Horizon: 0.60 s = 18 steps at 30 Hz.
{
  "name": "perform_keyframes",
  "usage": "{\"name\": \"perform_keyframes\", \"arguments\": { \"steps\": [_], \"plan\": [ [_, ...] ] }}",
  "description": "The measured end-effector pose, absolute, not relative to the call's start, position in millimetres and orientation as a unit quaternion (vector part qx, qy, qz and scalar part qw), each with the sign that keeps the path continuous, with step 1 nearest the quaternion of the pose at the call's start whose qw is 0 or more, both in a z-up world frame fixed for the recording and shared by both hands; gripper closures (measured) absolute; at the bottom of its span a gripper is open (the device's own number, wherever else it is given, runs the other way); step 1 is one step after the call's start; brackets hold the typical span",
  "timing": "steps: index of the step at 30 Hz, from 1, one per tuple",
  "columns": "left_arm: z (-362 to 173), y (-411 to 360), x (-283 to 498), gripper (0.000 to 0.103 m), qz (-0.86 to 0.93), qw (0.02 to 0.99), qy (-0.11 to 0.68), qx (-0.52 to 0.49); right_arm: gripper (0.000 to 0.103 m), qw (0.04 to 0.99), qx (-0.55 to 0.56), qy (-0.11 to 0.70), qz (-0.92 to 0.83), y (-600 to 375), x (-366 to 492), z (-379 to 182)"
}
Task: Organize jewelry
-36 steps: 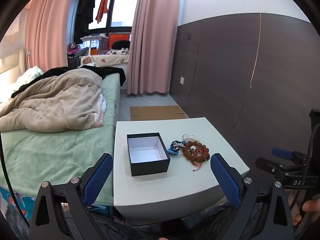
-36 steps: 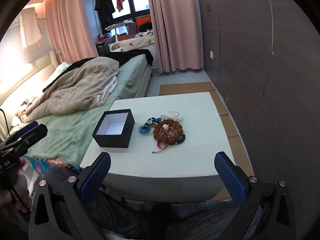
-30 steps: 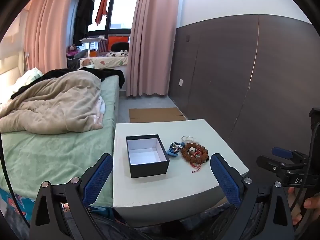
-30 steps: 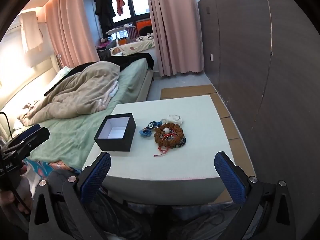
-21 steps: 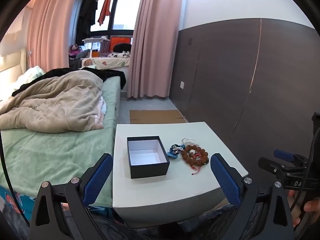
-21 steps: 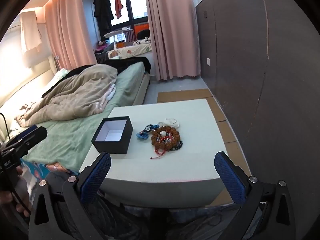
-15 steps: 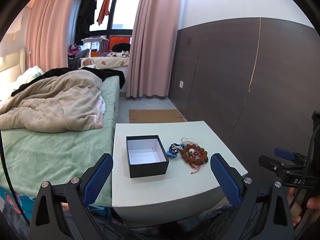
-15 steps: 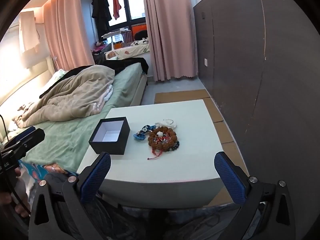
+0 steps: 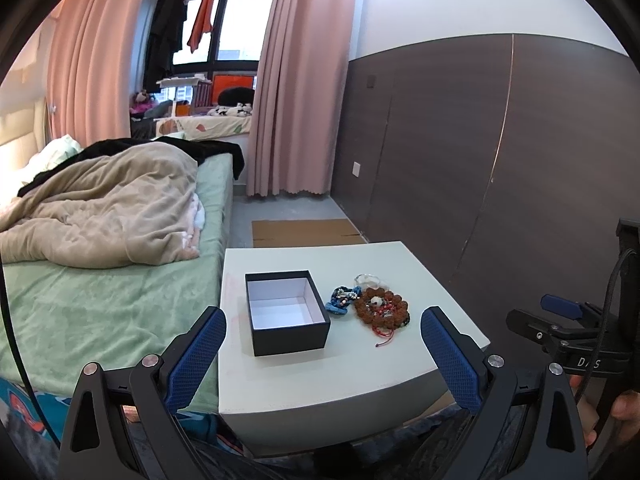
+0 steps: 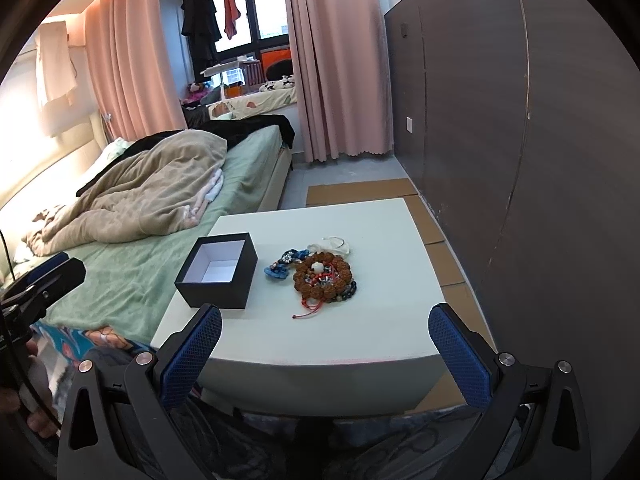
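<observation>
An open black box with a white inside (image 9: 285, 311) (image 10: 218, 275) stands on a white low table (image 9: 348, 354) (image 10: 360, 336). Right of it lies a heap of jewelry: a brown bead bracelet (image 9: 382, 310) (image 10: 322, 273), a blue beaded piece (image 9: 339, 304) (image 10: 280, 267), a red cord (image 10: 310, 304) and a clear bangle (image 9: 367, 279) (image 10: 335, 245). My left gripper (image 9: 323, 354) is open and empty, held before the table's near edge. My right gripper (image 10: 325, 354) is open and empty, also short of the table.
A bed with a green sheet and a beige blanket (image 9: 100, 208) (image 10: 152, 188) runs along the table's left side. A dark panelled wall (image 9: 500, 152) stands to the right. Cardboard sheets (image 9: 304, 232) lie on the floor behind the table. Pink curtains (image 9: 296, 80) hang at the back.
Both grippers have drifted slightly, so the table sits a little differently in view. Both stay open and empty. The box and jewelry have not moved.
</observation>
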<state>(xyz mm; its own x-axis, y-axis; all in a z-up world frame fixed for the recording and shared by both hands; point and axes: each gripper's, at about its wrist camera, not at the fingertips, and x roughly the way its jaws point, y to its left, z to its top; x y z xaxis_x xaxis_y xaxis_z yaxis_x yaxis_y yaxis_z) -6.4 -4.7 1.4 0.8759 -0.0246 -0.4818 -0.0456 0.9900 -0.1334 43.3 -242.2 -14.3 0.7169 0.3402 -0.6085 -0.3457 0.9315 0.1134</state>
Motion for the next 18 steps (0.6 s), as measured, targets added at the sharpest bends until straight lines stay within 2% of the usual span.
{"name": "perform_keyframes", "arguments": {
  "steps": [18],
  "plan": [
    [1.0,-12.0,-8.2,0.005,0.004,0.967,0.248,-0.062,0.000,0.929,0.000,0.318,0.190,-247.2,42.0,-13.3]
  ]
}}
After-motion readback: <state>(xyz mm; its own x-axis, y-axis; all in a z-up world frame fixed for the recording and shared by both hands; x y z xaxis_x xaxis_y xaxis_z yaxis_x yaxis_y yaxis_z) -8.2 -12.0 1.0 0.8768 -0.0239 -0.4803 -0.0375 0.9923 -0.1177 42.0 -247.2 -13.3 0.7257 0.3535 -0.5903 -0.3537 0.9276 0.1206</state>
